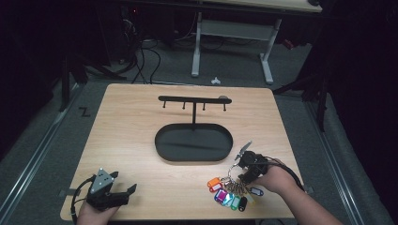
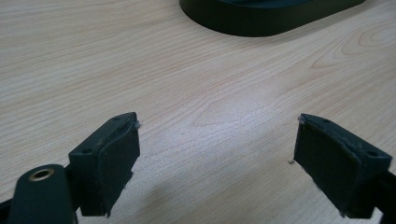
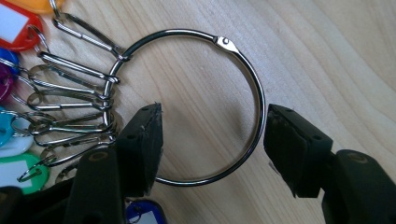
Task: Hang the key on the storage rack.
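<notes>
A large metal ring (image 3: 187,33) lies flat on the wooden table, strung with several clips and coloured key tags (image 1: 232,194). My right gripper (image 3: 215,112) is open and straddles the ring's near arc, one jaw inside the loop and one outside, with the wire close to the outer jaw. In the high view the right gripper (image 1: 240,172) sits at the table's front right, just above the tags. My left gripper (image 1: 126,182) rests at the front left corner. It is open over bare wood (image 2: 218,120) with nothing between its jaws.
A black stand has an oval tray base (image 1: 206,145) at the table's middle and a T-bar (image 1: 193,99) with small hooks above it. The tray's rim (image 2: 261,23) lies ahead of the left gripper. A white desk frame (image 1: 267,61) stands on the floor beyond the table.
</notes>
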Available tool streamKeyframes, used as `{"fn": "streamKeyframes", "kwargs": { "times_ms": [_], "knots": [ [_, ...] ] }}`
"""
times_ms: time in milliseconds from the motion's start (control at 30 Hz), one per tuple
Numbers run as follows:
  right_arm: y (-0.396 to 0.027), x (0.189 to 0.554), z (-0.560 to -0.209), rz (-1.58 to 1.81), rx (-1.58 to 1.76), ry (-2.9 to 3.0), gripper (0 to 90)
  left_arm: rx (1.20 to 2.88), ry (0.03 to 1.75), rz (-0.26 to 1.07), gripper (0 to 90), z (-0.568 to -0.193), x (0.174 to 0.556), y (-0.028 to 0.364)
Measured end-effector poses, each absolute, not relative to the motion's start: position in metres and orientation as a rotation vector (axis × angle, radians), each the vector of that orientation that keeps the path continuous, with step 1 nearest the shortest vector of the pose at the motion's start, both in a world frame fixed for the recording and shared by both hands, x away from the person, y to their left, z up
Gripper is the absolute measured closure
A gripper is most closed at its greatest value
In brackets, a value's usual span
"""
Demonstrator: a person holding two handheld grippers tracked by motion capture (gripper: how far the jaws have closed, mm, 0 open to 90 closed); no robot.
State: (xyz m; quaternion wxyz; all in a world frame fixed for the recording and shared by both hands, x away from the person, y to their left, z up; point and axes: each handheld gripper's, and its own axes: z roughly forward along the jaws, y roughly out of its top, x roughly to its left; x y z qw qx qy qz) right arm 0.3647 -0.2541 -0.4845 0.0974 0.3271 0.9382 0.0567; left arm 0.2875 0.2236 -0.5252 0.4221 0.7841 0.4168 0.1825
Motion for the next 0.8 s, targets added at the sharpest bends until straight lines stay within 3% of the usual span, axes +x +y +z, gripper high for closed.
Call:
{"fn": "streamKeyframes", "kwargs": {
  "times_ms": [400, 500, 600, 800],
  "knots": [
    [-0.253, 0.392, -0.486, 0.175, 0.988, 2.857, 34.3, 1.970, 1.037, 0.453, 15.5, -0.526, 0.288, 0.222],
    [-0.249, 0.397, -0.486, 0.156, 0.950, 2.891, 38.0, 1.974, 1.033, 0.454, 15.5, -0.526, 0.288, 0.222],
    [-0.245, 0.402, -0.485, 0.137, 0.902, 2.902, 49.0, 1.972, 1.034, 0.453, 15.7, -0.525, 0.287, 0.223],
    [-0.243, 0.406, -0.489, 0.111, 0.865, 2.935, 54.6, 1.965, 1.035, 0.455, 15.8, -0.525, 0.287, 0.224]
  ]
}}
